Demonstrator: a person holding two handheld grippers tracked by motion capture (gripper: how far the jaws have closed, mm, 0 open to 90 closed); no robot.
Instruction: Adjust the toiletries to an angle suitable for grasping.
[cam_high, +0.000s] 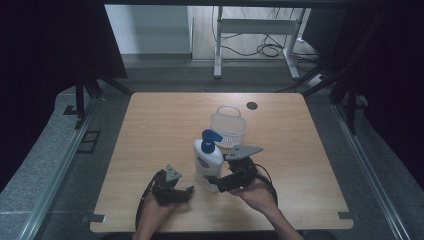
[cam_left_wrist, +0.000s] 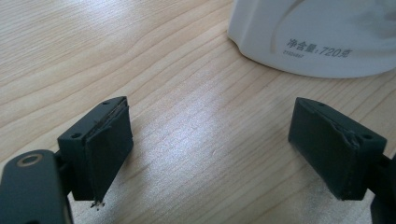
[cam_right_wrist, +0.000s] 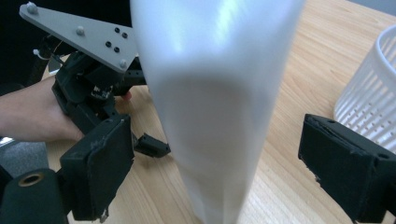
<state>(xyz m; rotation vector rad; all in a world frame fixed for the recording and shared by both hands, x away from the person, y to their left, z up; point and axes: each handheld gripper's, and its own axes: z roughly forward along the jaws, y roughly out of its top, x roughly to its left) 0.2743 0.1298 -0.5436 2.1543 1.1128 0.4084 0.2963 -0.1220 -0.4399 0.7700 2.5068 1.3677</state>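
Bottle (cam_high: 207, 162) upright on desk (cam_high: 150, 125), near front edge, basket (cam_high: 228, 125) just behind. Right gripper (cam_high: 214, 182): fingers (cam_right_wrist: 100, 163) wide either side of bottle, not touching. Left gripper (cam_high: 187, 192): fingers (cam_left_wrist: 105, 144) wide, empty, beside bottle's base.

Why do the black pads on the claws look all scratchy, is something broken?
Yes, a little. The left claw's pads look worn, with a frayed bit hanging off one bottom corner, and the right claw's pads have ragged edges. The pump bottle and white basket stand upright; nothing is spilled.
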